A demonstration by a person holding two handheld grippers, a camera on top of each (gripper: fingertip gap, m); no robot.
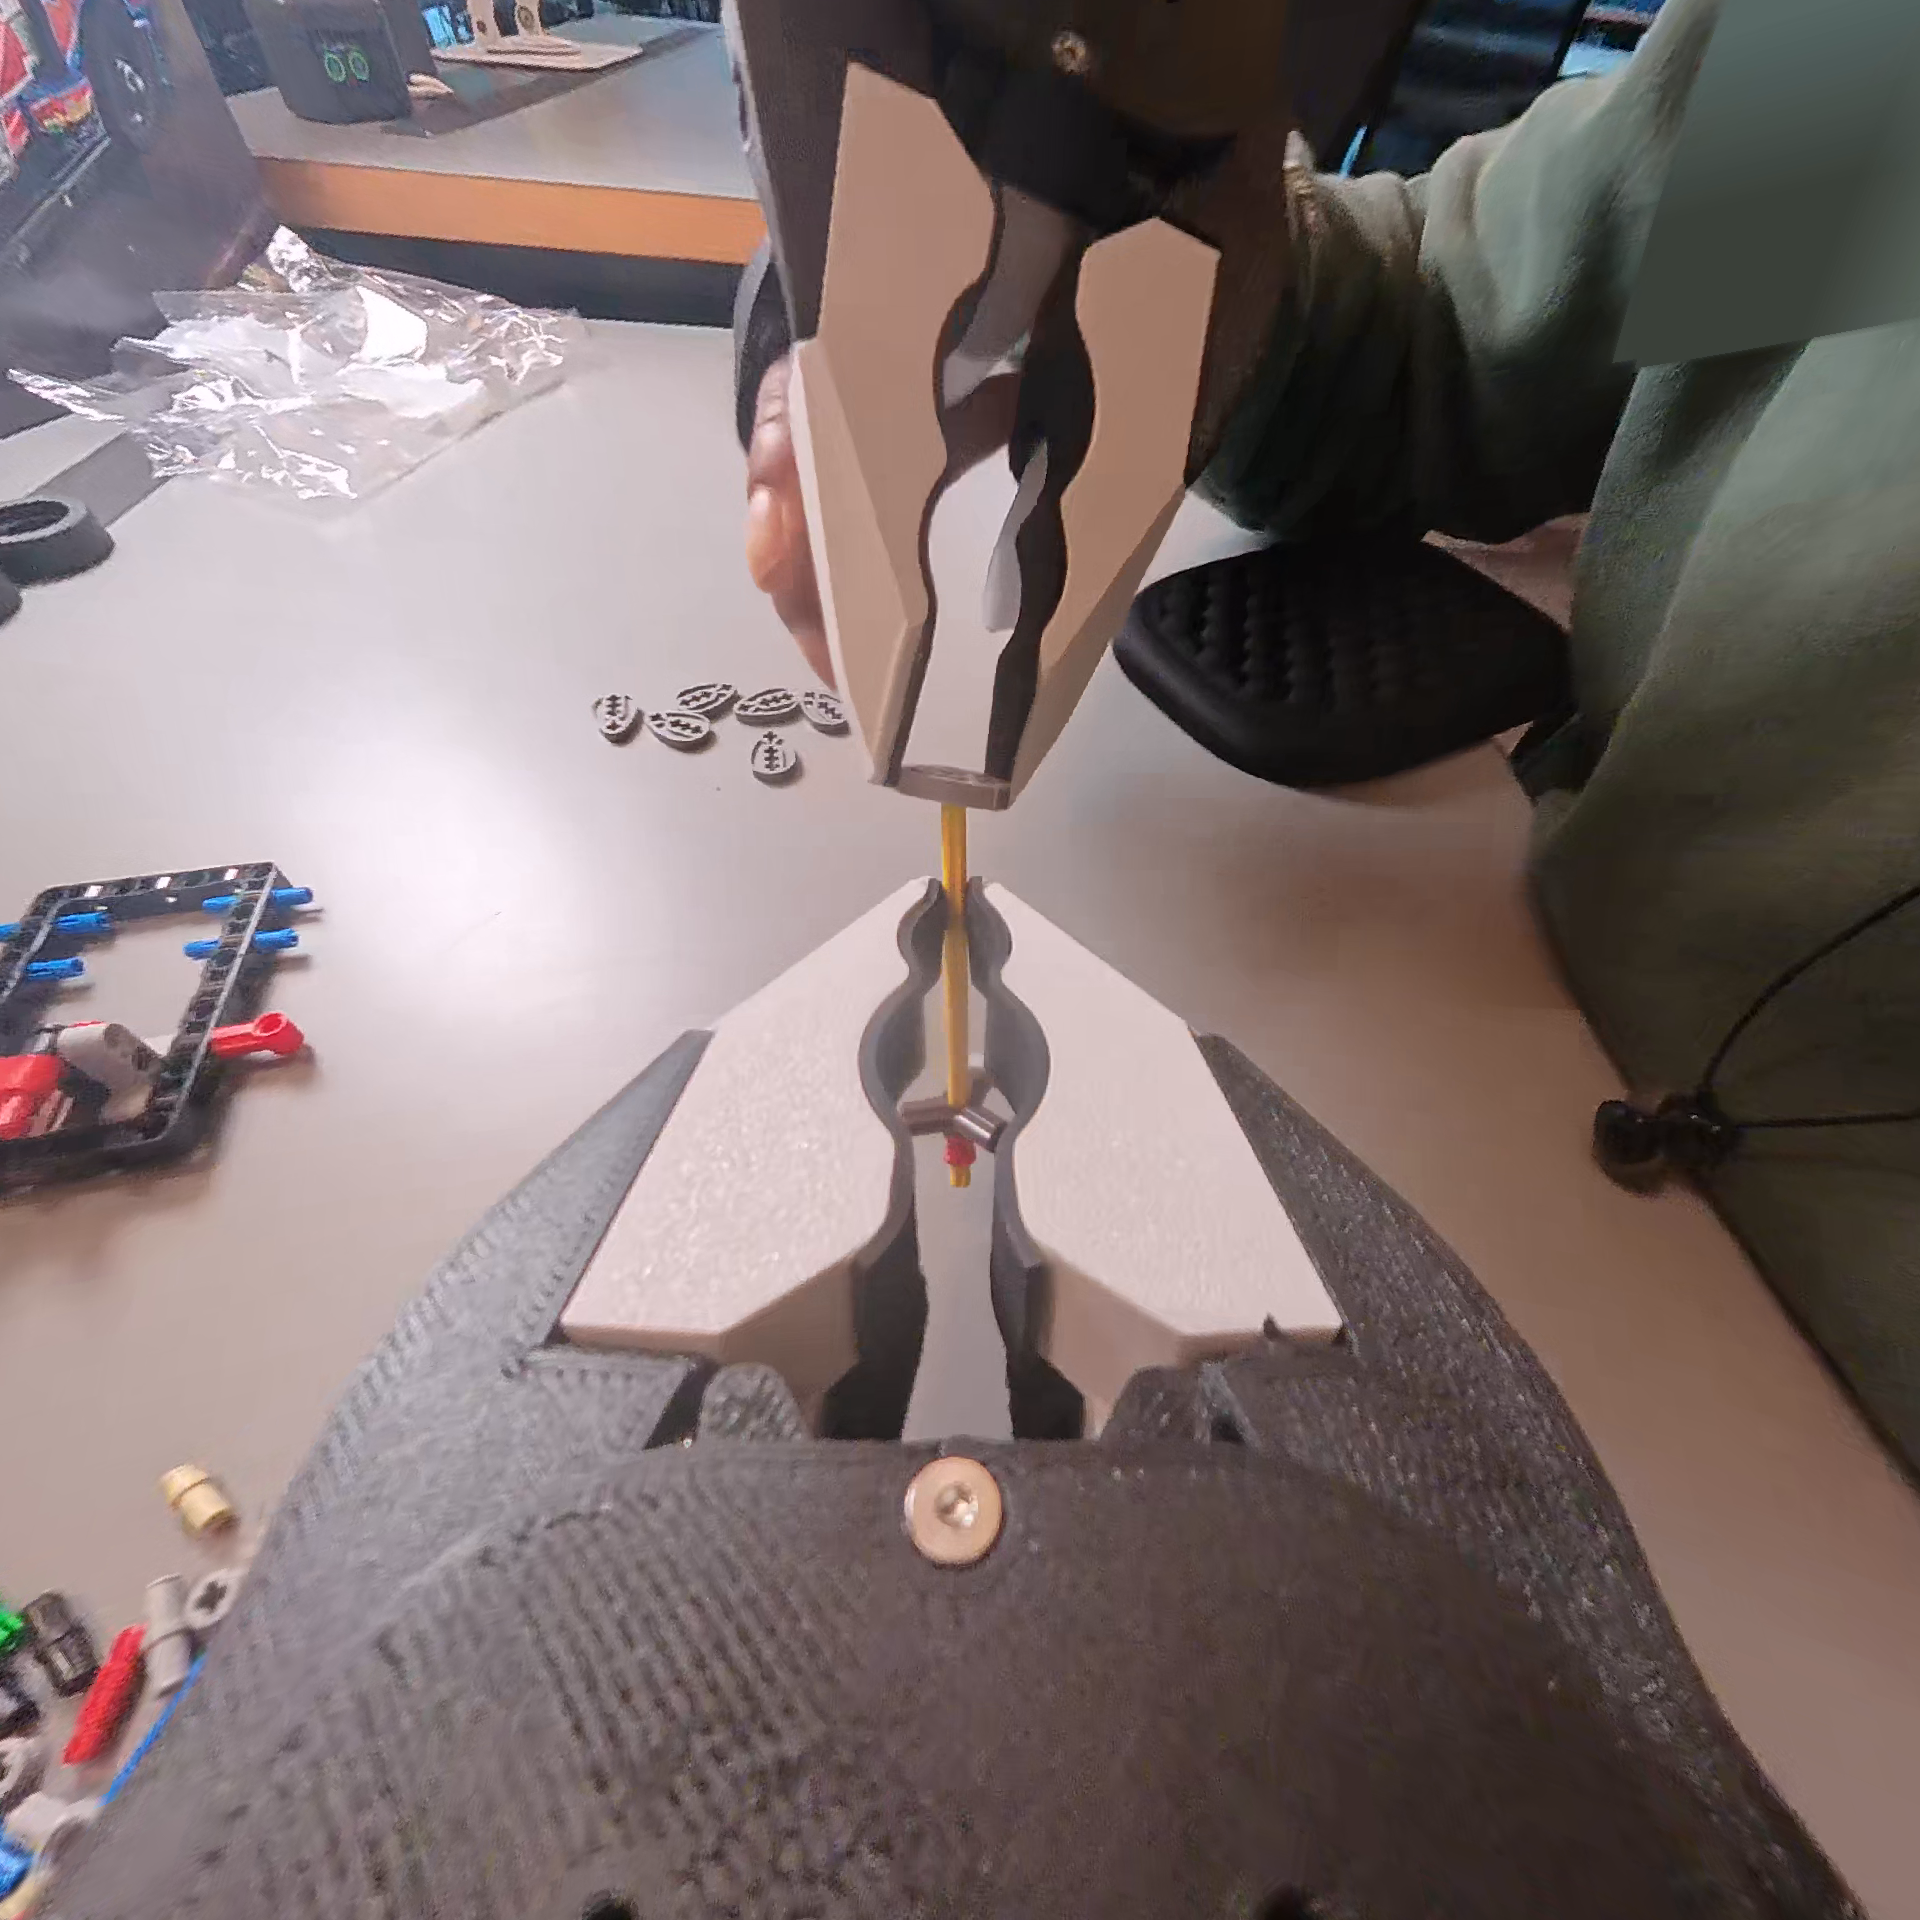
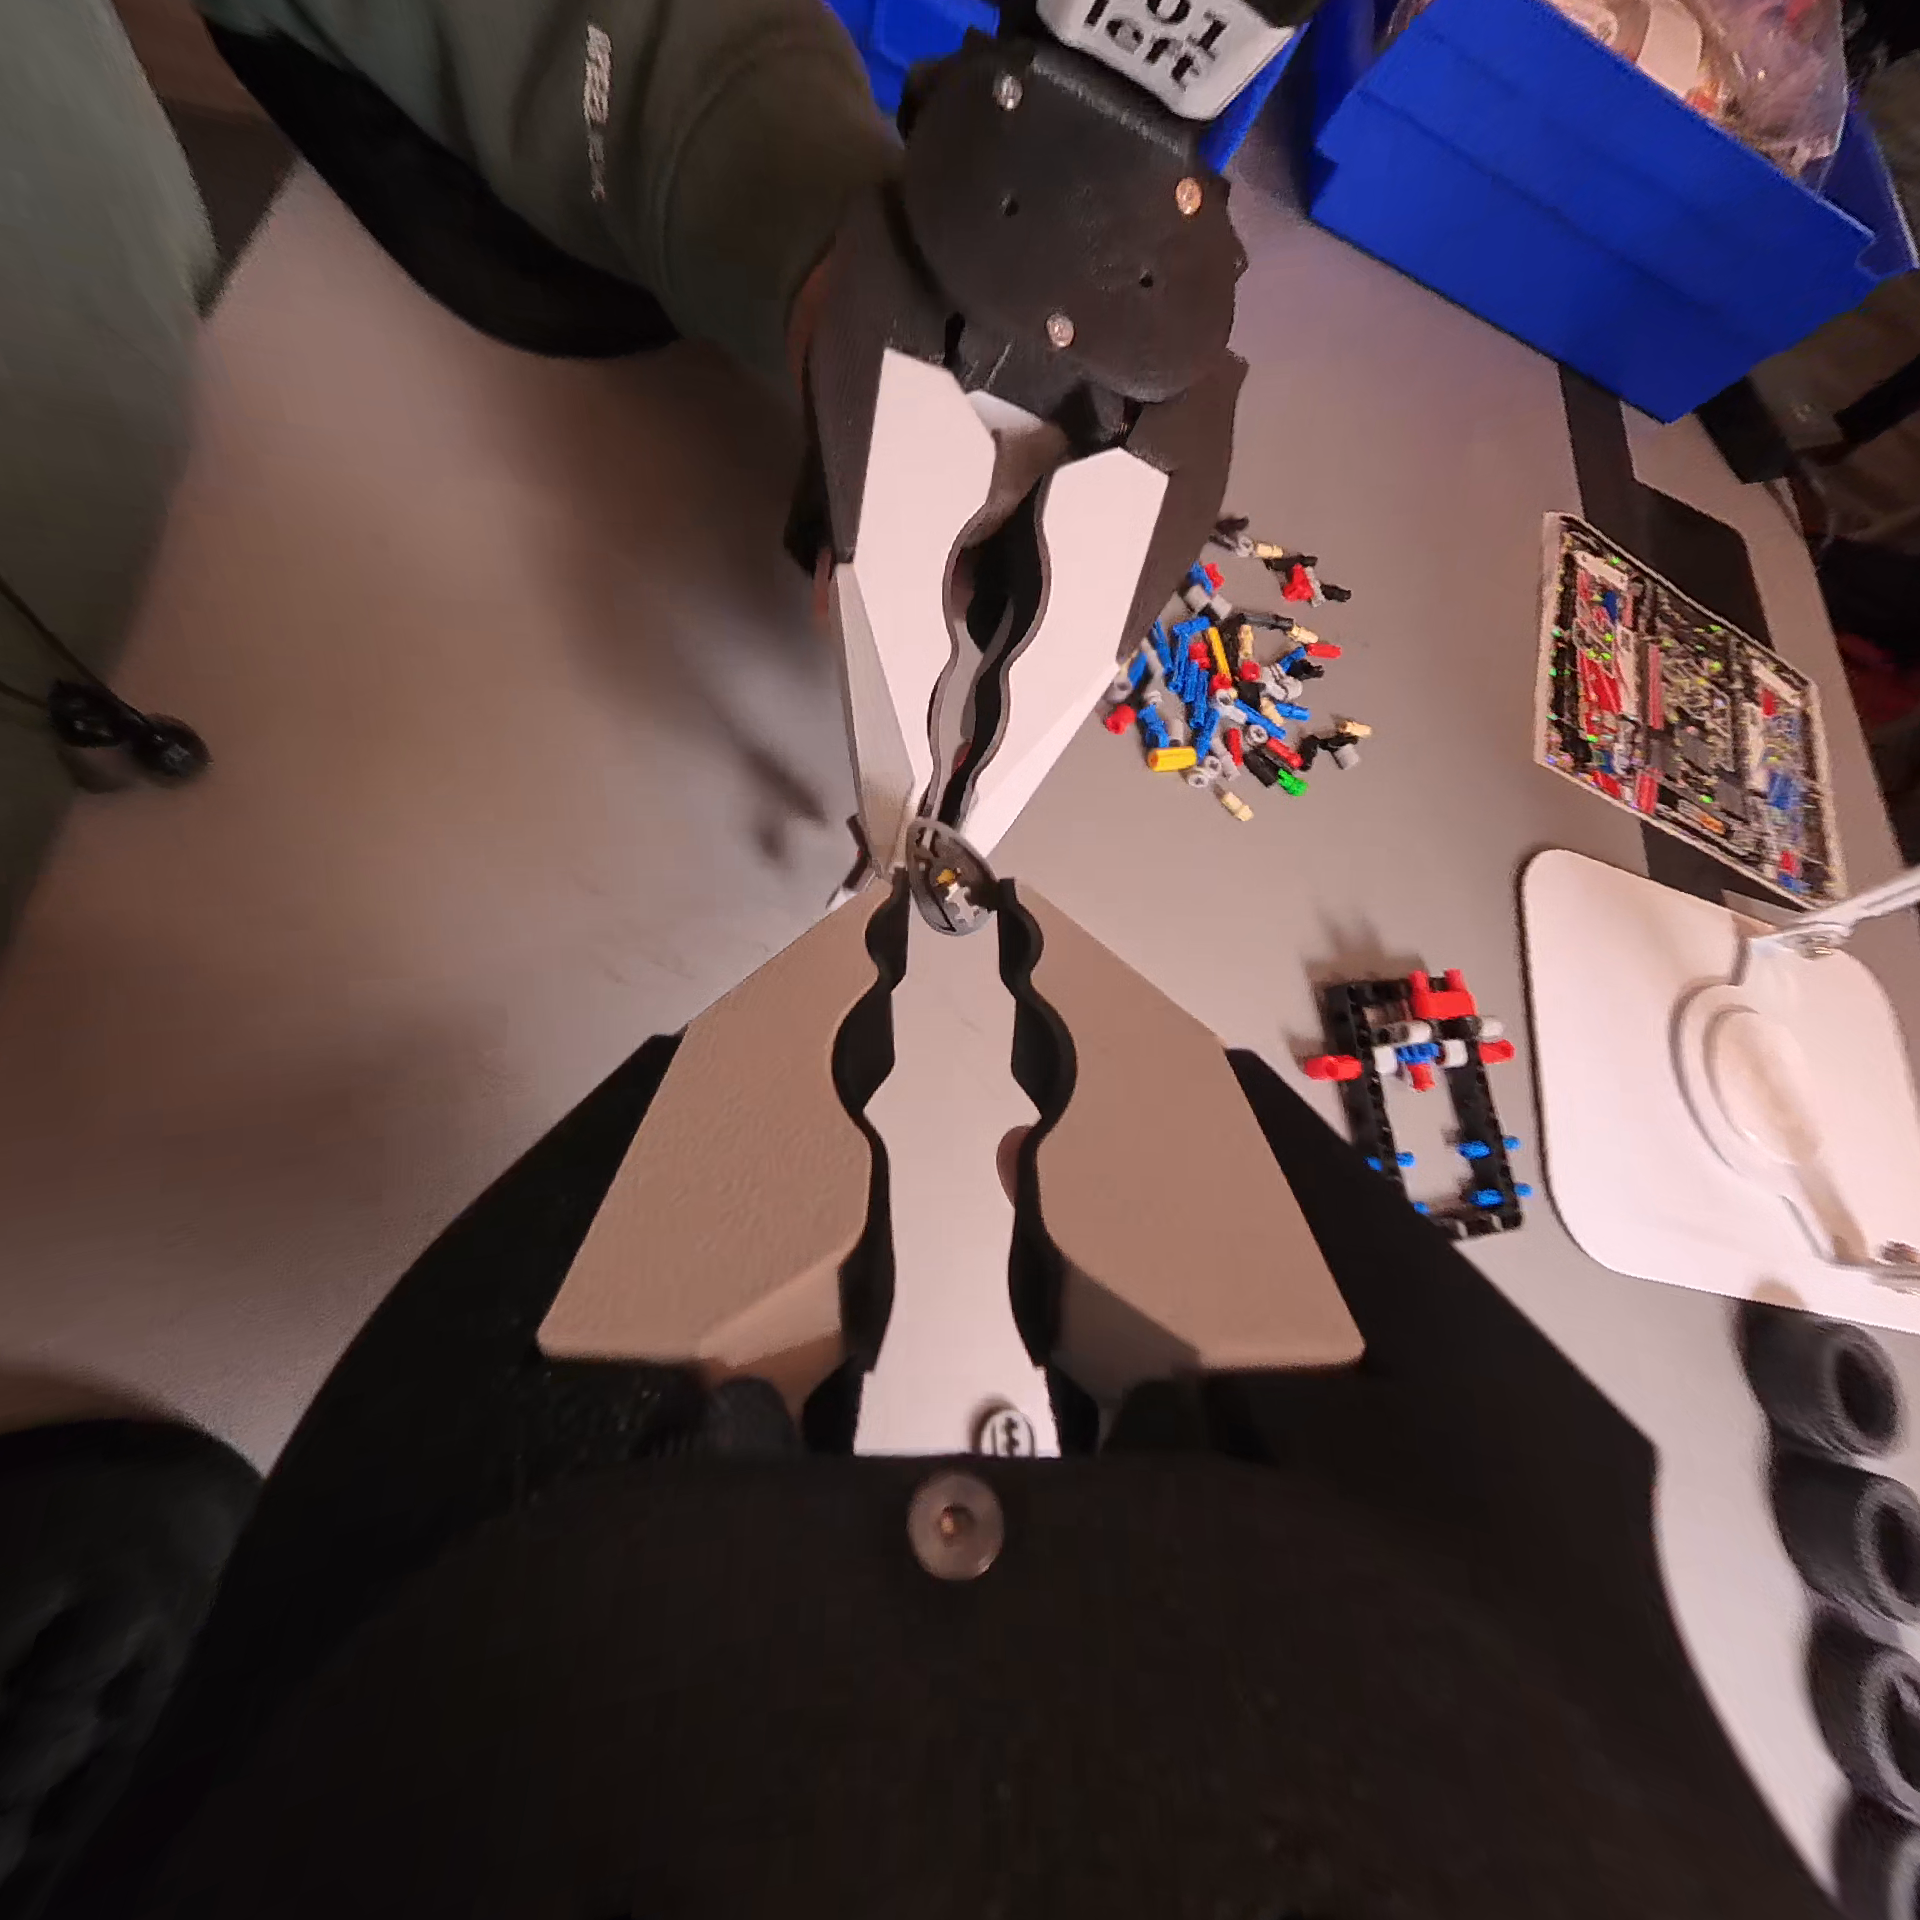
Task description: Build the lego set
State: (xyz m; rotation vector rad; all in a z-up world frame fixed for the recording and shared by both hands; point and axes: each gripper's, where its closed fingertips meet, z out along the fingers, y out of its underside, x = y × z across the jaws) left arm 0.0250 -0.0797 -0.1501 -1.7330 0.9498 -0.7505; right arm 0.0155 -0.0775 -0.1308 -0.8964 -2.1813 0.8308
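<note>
While our left hand-held gripper (image 1: 954, 894) clamps a yellow axle (image 1: 954, 977) and our right (image 1: 951, 781) clamps a grey cam (image 1: 954, 784), the frame (image 1: 135, 1023) lies part-built, loose parts (image 2: 1236, 681) unused.

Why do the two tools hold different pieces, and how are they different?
The left tool pinches a thin yellow rod; the right tool pinches a flat grey oval piece. The rod is long and bright; the oval piece is short and dull. Both tools are shut, tip to tip, and the rod's end goes into the piece.
</note>
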